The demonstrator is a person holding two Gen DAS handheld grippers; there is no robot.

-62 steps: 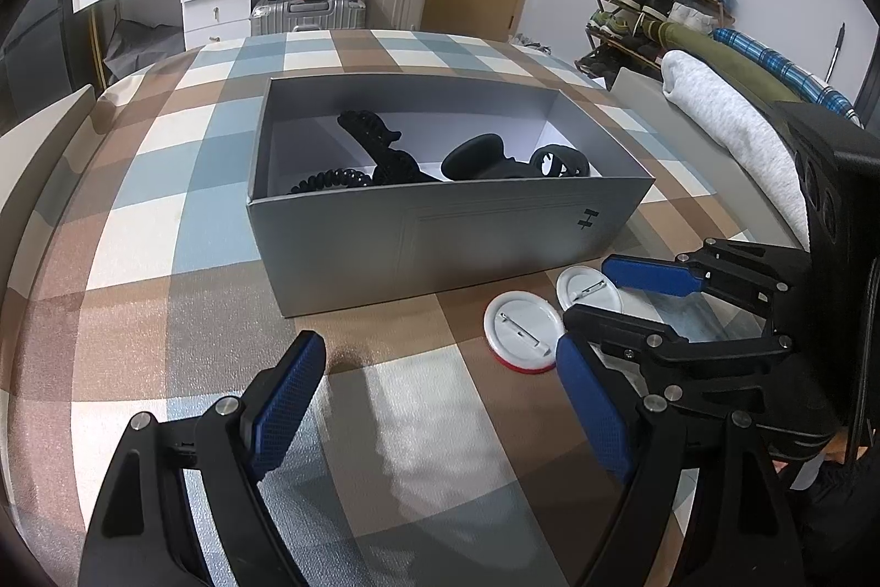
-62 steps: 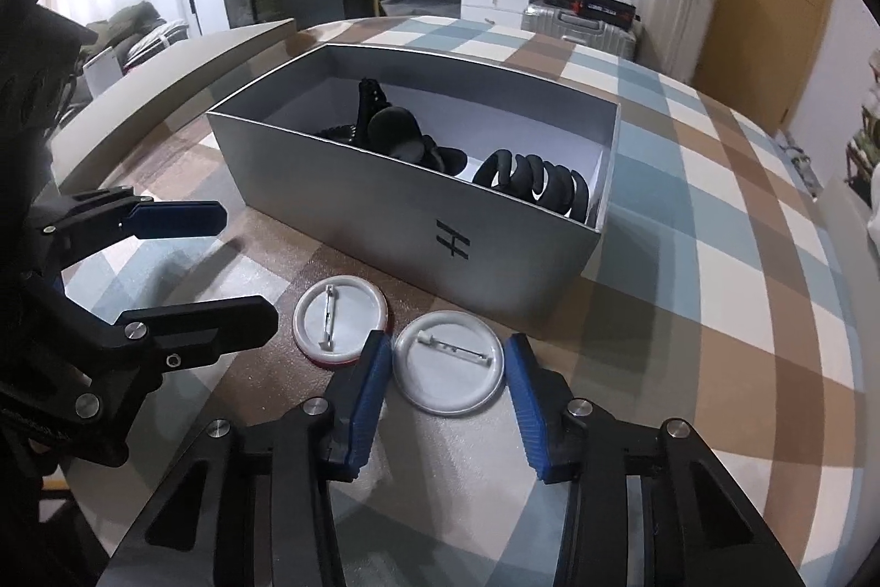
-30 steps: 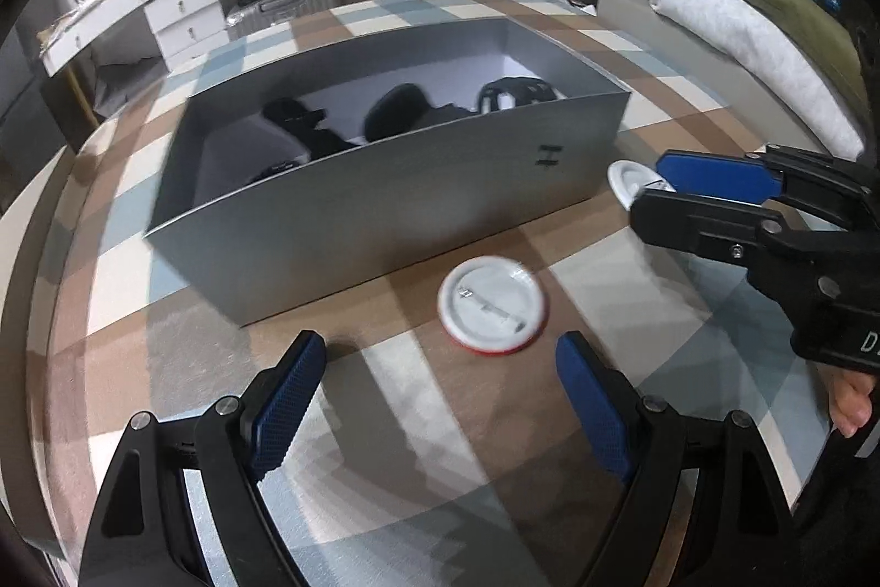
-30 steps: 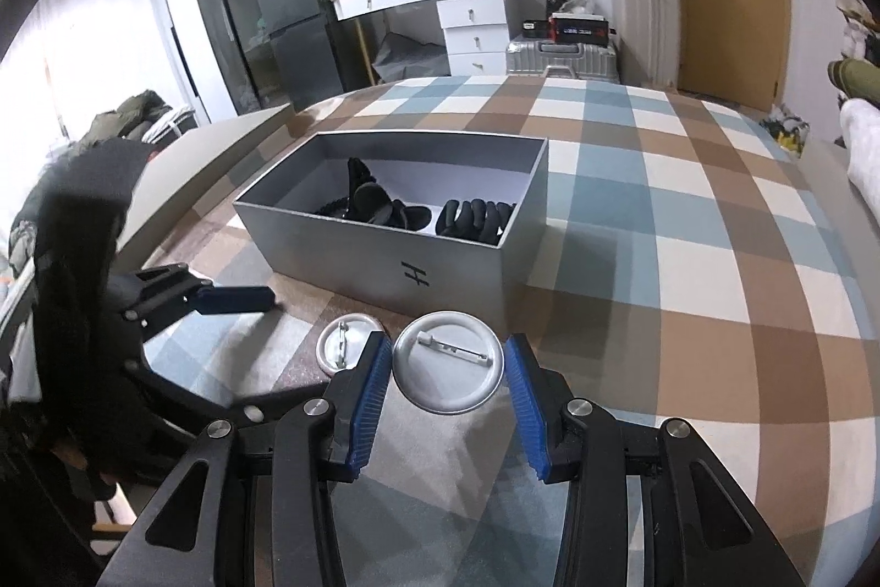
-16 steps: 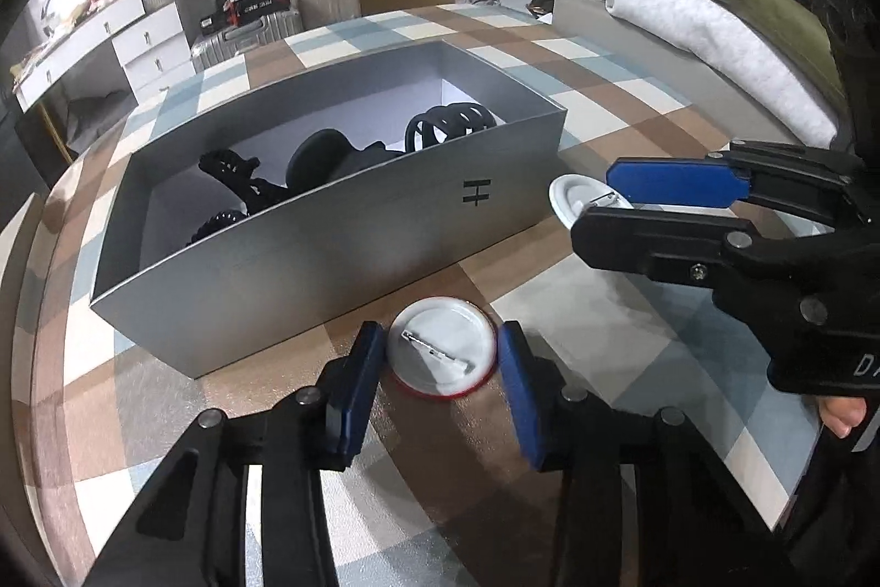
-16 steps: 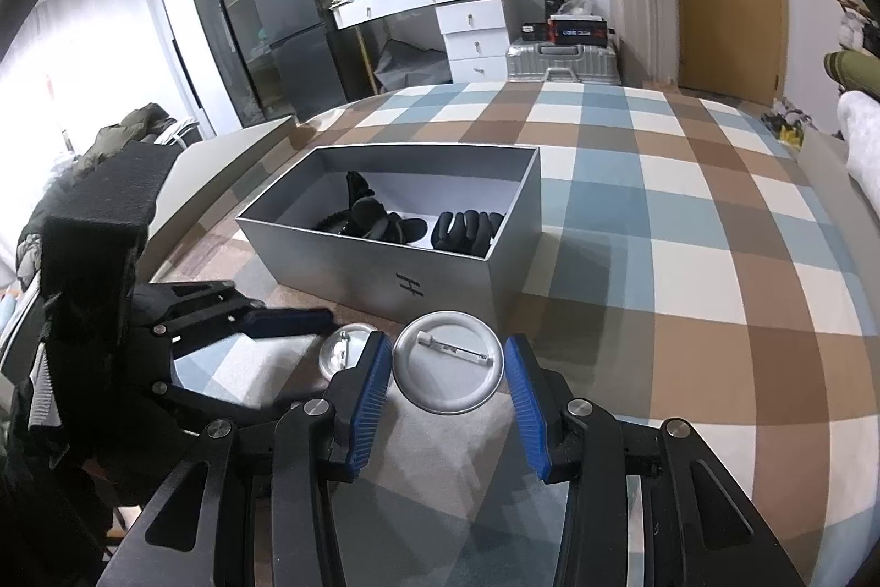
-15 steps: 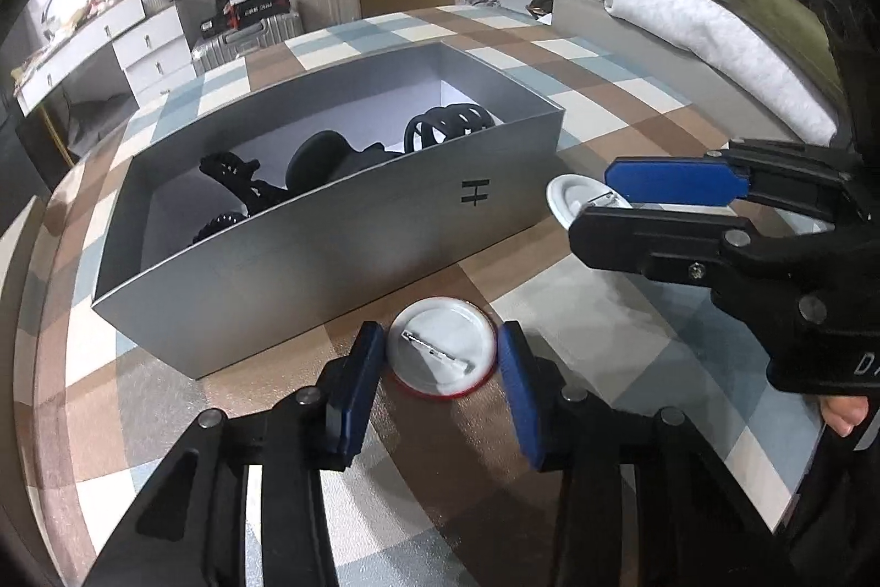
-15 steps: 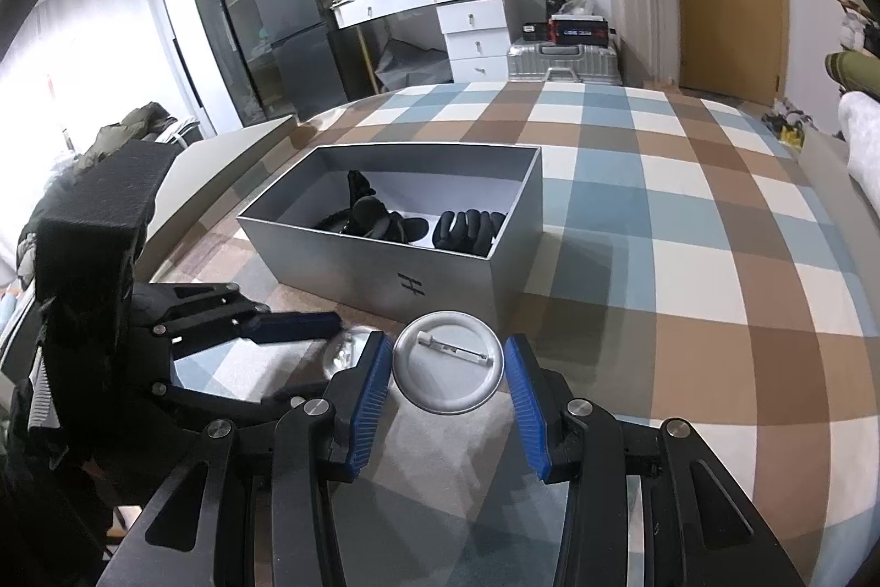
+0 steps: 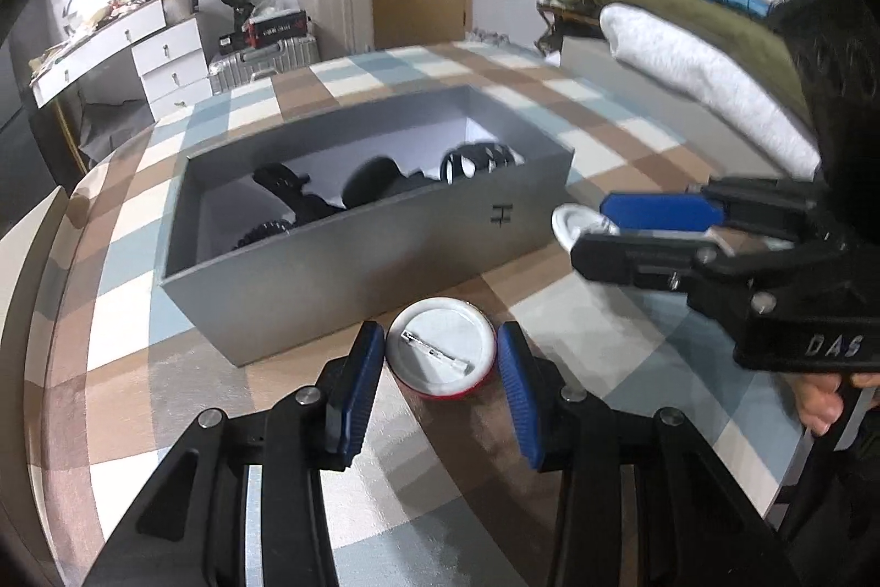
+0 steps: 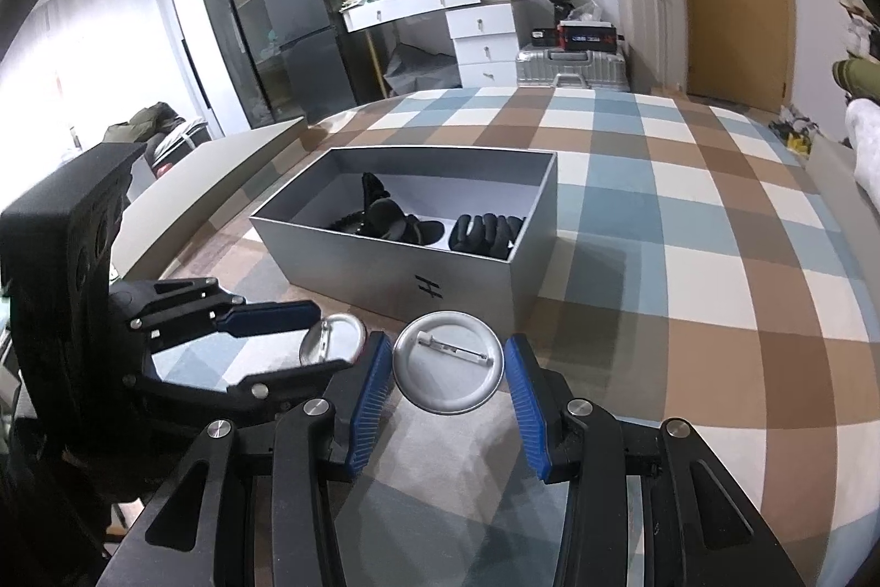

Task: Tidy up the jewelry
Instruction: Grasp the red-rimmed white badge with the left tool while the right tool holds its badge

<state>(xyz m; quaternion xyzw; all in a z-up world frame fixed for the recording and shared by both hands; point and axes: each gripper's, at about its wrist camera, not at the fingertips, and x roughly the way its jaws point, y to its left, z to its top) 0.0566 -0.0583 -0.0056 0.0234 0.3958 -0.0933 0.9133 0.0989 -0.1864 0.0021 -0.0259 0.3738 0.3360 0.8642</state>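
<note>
My left gripper (image 9: 440,356) is shut on a round red-rimmed pin badge (image 9: 443,349), pin side up, held above the checked cloth in front of the grey box (image 9: 352,257). My right gripper (image 10: 448,369) is shut on a round white pin badge (image 10: 448,369), also lifted and pin side up. Each gripper shows in the other's view: the right gripper (image 9: 632,229) with its badge (image 9: 572,221) beside the box's right end, the left gripper (image 10: 297,345) with its badge (image 10: 333,339) at the left. The open box holds black hair clips and scrunchies (image 10: 423,224).
The table wears a brown, blue and white checked cloth (image 10: 687,257). A grey bench edge (image 10: 209,180) runs along the left. White and green bedding (image 9: 698,59) lies to the right. Drawers, suitcases and a fridge stand at the back.
Both grippers have risen with their badges off the cloth. The left gripper closed on the red-rimmed badge about a second ago and now carries it higher, nearer the box.
</note>
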